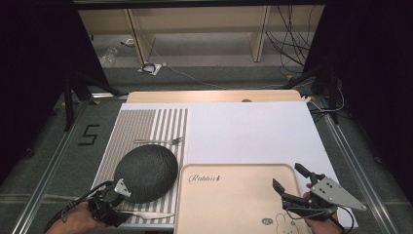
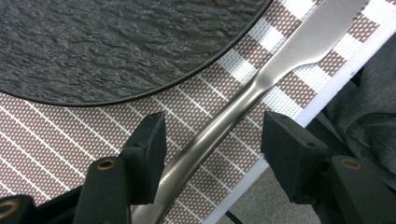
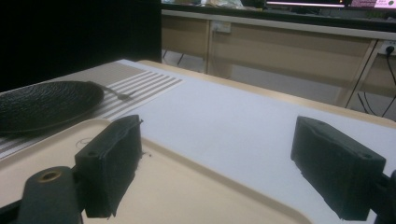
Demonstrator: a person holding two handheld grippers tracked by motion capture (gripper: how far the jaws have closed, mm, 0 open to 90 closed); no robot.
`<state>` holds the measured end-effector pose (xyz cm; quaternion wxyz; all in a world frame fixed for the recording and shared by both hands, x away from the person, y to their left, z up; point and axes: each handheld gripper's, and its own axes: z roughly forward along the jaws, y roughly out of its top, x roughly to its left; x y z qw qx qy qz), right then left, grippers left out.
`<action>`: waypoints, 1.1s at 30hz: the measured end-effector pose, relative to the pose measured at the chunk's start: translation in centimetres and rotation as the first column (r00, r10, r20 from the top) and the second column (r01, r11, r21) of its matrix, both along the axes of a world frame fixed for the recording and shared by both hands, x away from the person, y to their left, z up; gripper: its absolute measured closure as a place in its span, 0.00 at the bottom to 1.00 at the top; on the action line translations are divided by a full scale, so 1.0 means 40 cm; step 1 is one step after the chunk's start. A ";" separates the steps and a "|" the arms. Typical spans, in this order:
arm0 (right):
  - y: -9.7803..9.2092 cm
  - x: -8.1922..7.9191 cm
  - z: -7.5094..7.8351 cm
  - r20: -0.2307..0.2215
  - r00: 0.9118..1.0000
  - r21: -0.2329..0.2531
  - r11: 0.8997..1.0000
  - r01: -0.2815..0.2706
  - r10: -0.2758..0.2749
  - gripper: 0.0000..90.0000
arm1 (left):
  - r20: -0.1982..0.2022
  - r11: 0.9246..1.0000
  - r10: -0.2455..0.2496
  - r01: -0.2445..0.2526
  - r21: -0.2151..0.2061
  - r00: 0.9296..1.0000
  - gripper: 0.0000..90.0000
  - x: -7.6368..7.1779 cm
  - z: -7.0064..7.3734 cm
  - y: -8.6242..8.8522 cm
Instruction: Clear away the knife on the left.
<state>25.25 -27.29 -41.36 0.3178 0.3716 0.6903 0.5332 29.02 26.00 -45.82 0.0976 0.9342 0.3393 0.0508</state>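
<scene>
left gripper (image 2: 212,140): jaws spread wide astride the handle of the table knife (image 2: 243,100); the handle runs between them, lying flat on the mat, not pinched; whether the left jaw touches it cannot be told.
table knife: lies along the near edge of the striped placemat (image 2: 60,140), just beside the mat's white border; in the high view the knife (image 1: 148,215) sits between the plate's near rim and the table edge.
right gripper (image 1: 292,181): jaws wide apart, holding nothing, hovering over the near right part of the beige tray (image 1: 229,200).
tray edge: the right gripper view shows the raised rim (image 3: 224,163) running between the jaws, with bare white board (image 3: 224,116) beyond it.
black plate (image 1: 146,171): on the placemat, its right rim near the tray's left edge; narrow gap between.
fork (image 1: 158,141): beyond the plate, on the mat.
open room: white board (image 1: 253,131) past the tray.
view difference: the left gripper view shows the blade's serrations; the high view shows the rabbit print on the tray.
</scene>
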 end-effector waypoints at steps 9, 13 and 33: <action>0.001 0.001 -0.001 0.001 1.000 -0.006 1.000 -0.002 0.002 0.19 | -0.018 0.999 -0.031 0.031 0.038 0.999 0.56 0.007 -0.008 -0.013; 0.000 0.001 -0.001 -0.002 1.000 -0.004 1.000 -0.003 0.003 0.19 | -0.029 0.998 -0.048 0.049 0.035 0.998 0.60 0.007 -0.009 -0.018; 0.001 0.001 -0.001 -0.003 1.000 -0.006 1.000 -0.006 0.006 0.19 | -0.074 0.986 -0.149 0.153 0.062 0.986 0.80 0.007 -0.006 -0.031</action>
